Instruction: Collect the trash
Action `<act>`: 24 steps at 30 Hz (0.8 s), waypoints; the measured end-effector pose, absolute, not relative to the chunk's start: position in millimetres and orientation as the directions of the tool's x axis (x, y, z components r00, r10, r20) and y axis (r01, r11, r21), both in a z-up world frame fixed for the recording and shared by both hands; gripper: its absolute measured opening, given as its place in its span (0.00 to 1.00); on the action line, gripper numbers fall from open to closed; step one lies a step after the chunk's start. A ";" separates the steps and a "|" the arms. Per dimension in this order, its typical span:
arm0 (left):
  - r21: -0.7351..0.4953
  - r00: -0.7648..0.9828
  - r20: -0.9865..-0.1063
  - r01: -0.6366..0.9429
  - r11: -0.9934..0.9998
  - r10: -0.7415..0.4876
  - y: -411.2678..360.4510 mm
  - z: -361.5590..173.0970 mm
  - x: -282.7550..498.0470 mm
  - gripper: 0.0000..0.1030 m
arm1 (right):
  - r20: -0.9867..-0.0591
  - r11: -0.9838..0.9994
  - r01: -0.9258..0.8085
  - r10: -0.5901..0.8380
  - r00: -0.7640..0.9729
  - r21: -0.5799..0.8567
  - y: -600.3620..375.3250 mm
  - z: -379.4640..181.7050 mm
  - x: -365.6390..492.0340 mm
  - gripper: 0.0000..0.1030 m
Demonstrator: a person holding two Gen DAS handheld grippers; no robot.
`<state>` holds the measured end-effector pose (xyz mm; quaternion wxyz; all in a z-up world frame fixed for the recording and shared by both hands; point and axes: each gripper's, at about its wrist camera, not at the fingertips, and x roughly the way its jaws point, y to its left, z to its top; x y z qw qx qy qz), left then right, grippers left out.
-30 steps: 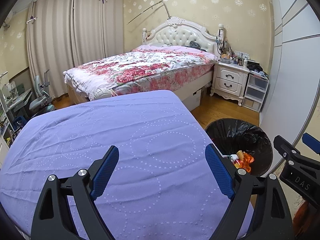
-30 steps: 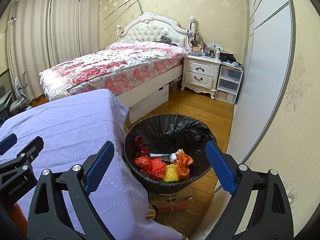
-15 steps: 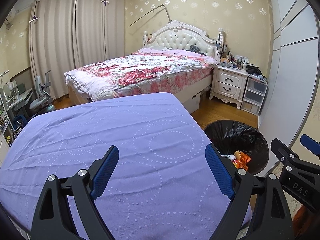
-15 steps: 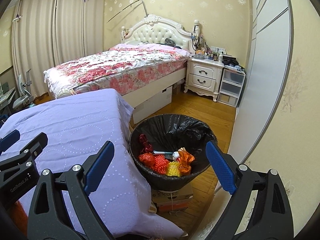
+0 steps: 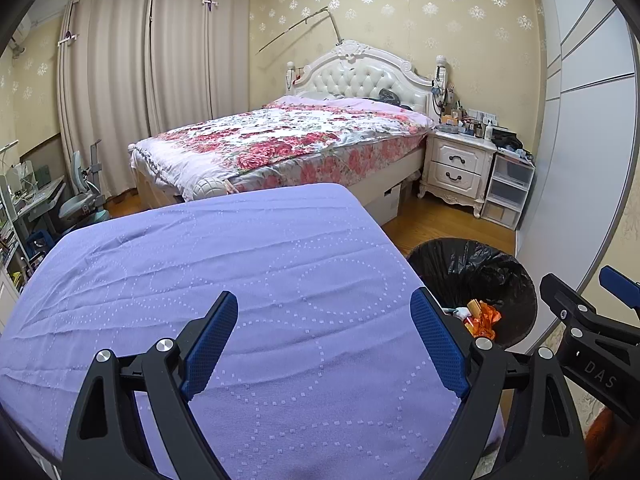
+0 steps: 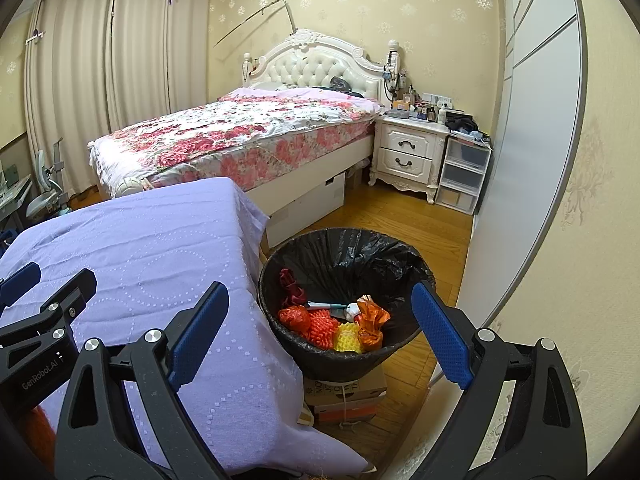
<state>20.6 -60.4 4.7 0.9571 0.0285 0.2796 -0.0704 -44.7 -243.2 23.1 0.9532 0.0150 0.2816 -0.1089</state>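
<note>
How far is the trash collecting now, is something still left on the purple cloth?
Done: several crumpled pieces of trash, red, orange and yellow, lie in the bin beside the table. In hand: nothing; the left gripper and the right gripper are both open and empty. Left: the purple cloth shows no trash in either view, so the job looks finished or nearly so.

- The left wrist camera sits close above the purple cloth (image 5: 256, 280), looking slightly down and forward along its own fingers toward the bed (image 5: 288, 140).
- The right wrist camera looks the same way from further right, down into the black bin (image 6: 344, 280) beside the cloth's edge.
- Both views share the cloth, bin, bed, nightstand (image 6: 408, 152), and each other's gripper at the frame edge.
</note>
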 end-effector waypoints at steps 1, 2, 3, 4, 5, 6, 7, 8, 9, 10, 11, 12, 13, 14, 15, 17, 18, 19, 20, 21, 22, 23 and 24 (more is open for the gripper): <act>0.016 0.834 -0.539 0.150 0.989 -0.118 -60.4 4.7 20.3 0.83 | -0.541 0.976 0.216 -0.199 0.817 -0.033 -243.1 23.0 -44.9 0.88; 0.015 0.834 -0.540 0.151 0.988 -0.119 -60.4 4.6 20.5 0.83 | -0.541 0.976 0.216 -0.199 0.817 -0.033 -243.4 22.8 -44.5 0.88; 0.015 0.833 -0.540 0.151 0.988 -0.119 -60.3 4.7 20.4 0.83 | -0.541 0.976 0.216 -0.199 0.817 -0.033 -243.3 22.9 -44.8 0.88; 0.015 0.834 -0.539 0.150 0.989 -0.118 -60.4 4.8 20.3 0.83 | -0.541 0.976 0.216 -0.199 0.817 -0.032 -243.3 22.8 -44.6 0.88; 0.015 0.834 -0.539 0.150 0.989 -0.118 -60.4 4.8 20.4 0.83 | -0.541 0.976 0.216 -0.199 0.817 -0.032 -243.1 23.1 -45.5 0.88; 0.016 0.834 -0.539 0.151 0.988 -0.119 -60.3 4.8 20.4 0.83 | -0.541 0.976 0.216 -0.199 0.817 -0.033 -243.2 23.0 -44.9 0.88; 0.016 0.835 -0.538 0.150 0.989 -0.118 -60.3 4.8 20.4 0.83 | -0.541 0.976 0.216 -0.199 0.817 -0.033 -243.0 23.2 -45.2 0.88; 0.015 0.834 -0.539 0.150 0.989 -0.119 -60.2 4.8 20.5 0.83 | -0.540 0.976 0.216 -0.199 0.818 -0.033 -243.3 22.9 -44.6 0.88; 0.014 0.833 -0.540 0.151 0.988 -0.120 -60.3 4.7 20.6 0.83 | -0.540 0.976 0.216 -0.199 0.818 -0.033 -243.3 23.1 -44.9 0.88; 0.014 0.833 -0.540 0.153 0.988 -0.121 -61.4 4.6 19.8 0.83 | -0.540 0.976 0.216 -0.199 0.818 -0.033 -243.4 22.9 -44.6 0.88; 0.015 0.834 -0.539 0.152 0.988 -0.121 -62.0 4.6 18.6 0.83 | -0.540 0.976 0.216 -0.199 0.818 -0.033 -243.4 22.8 -44.5 0.88; 0.015 0.834 -0.538 0.152 0.988 -0.120 -62.2 4.6 17.7 0.83 | -0.540 0.976 0.216 -0.199 0.817 -0.033 -243.3 22.8 -44.8 0.88; 0.015 0.833 -0.539 0.153 0.988 -0.121 -62.1 4.6 18.6 0.83 | -0.541 0.976 0.216 -0.200 0.817 -0.033 -243.3 22.7 -44.6 0.88; 0.014 0.833 -0.540 0.153 0.988 -0.121 -62.0 4.5 18.7 0.83 | -0.540 0.976 0.217 -0.200 0.817 -0.033 -243.4 22.7 -44.6 0.88; 0.013 0.833 -0.540 0.152 0.988 -0.121 -62.0 4.5 17.9 0.83 | -0.540 0.976 0.216 -0.199 0.818 -0.032 -243.3 22.9 -44.9 0.88; 0.013 0.833 -0.540 0.153 0.988 -0.121 -62.2 4.4 18.2 0.83 | -0.540 0.976 0.216 -0.200 0.817 -0.033 -243.5 22.7 -44.4 0.88; 0.014 0.833 -0.540 0.153 0.988 -0.121 -62.1 4.3 18.7 0.83 | -0.540 0.976 0.216 -0.199 0.817 -0.033 -243.4 22.8 -44.7 0.88; 0.014 0.833 -0.540 0.153 0.988 -0.122 -62.1 4.3 18.4 0.83 | -0.540 0.976 0.216 -0.199 0.818 -0.033 -243.4 22.9 -45.1 0.88; 0.014 0.833 -0.540 0.153 0.988 -0.121 -62.3 4.3 18.0 0.83 | -0.540 0.976 0.216 -0.199 0.818 -0.032 -243.2 22.9 -45.5 0.88; 0.014 0.834 -0.539 0.153 0.988 -0.121 -62.1 4.3 18.6 0.83 | -0.540 0.976 0.216 -0.199 0.818 -0.033 -243.1 22.8 -45.5 0.88; 0.014 0.833 -0.539 0.153 0.988 -0.121 -62.1 4.3 18.6 0.83 | -0.540 0.976 0.216 -0.199 0.818 -0.033 -243.6 22.6 -44.6 0.88; 0.014 0.833 -0.540 0.153 0.988 -0.122 -62.1 4.3 18.6 0.83 | -0.540 0.976 0.215 -0.199 0.818 -0.033 -243.7 22.6 -44.5 0.88; 0.013 0.833 -0.540 0.153 0.988 -0.122 -62.2 4.3 17.8 0.83 | -0.540 0.976 0.215 -0.198 0.818 -0.033 -243.3 22.9 -45.4 0.88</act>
